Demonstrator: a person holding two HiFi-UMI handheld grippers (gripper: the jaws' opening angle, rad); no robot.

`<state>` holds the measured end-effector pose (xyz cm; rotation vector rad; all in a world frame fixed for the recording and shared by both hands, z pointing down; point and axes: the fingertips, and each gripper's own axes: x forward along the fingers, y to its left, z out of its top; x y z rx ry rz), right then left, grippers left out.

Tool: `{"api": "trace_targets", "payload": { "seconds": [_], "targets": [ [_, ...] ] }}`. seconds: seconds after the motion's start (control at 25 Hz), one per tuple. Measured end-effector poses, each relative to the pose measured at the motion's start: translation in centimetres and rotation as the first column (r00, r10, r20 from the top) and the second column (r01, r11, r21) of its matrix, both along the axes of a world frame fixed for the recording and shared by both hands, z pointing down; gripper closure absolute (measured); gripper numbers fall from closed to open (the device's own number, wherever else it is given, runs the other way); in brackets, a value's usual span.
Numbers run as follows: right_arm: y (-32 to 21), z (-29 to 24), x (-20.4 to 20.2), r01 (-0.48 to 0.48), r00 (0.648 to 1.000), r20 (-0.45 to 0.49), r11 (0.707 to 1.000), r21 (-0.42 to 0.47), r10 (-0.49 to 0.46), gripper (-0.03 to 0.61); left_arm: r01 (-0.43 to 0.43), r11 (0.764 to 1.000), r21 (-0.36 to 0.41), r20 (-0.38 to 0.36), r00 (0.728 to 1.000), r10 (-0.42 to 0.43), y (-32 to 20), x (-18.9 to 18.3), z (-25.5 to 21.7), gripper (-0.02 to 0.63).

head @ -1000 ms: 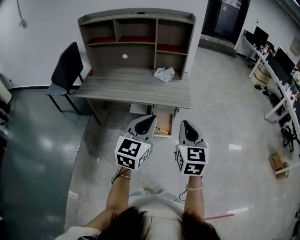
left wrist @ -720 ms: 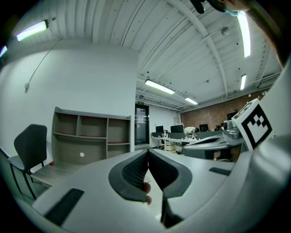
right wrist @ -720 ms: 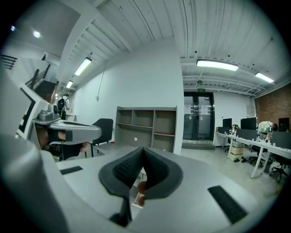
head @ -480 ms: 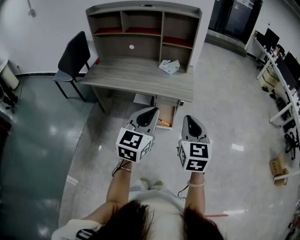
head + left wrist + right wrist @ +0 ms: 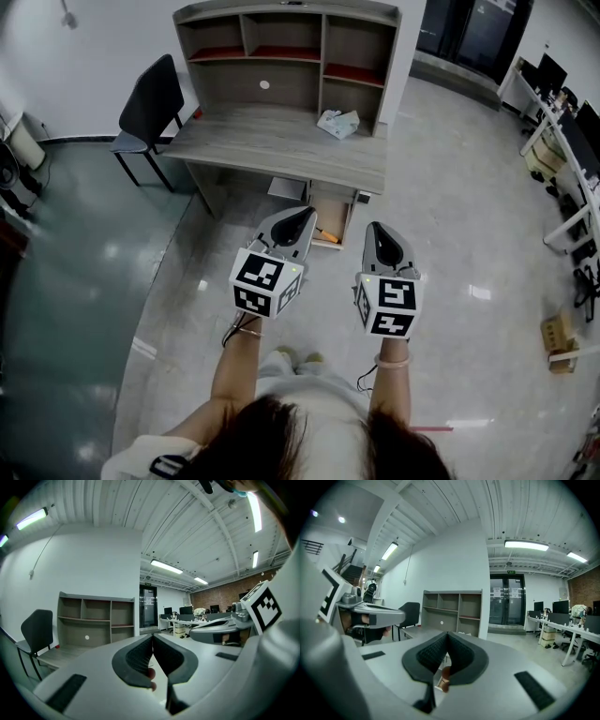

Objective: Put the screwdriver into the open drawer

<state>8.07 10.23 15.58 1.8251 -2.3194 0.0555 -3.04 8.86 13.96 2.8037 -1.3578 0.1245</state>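
Left claw (image 5: 302, 217) and right claw (image 5: 376, 231), ribbed black, tight together, empty; orange-handled screwdriver (image 5: 326, 234) in wooden drawer (image 5: 334, 210).

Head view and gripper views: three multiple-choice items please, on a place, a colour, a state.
1. Where lies the screwdriver? A on the desktop; B in the open drawer; C on the floor.
2. What colour is the chair? A black; B red; C white.
3. How are the left gripper and right gripper? A wide open; B shut on the screwdriver; C shut, empty.
B, its orange handle shows inside the drawer; A, seat and back are black; C, each gripper view shows jaws together on nothing.
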Motion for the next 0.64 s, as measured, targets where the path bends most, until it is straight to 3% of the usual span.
{"api": "trace_targets", "payload": {
  "seconds": [0.64],
  "targets": [
    [0.5,1.0,3.0,0.050,0.998,0.031,0.999,0.011,-0.051,0.552,0.039,0.999,-0.001,0.030,0.999,-0.039,1.1,3.2,0.9,0.597]
  ]
}}
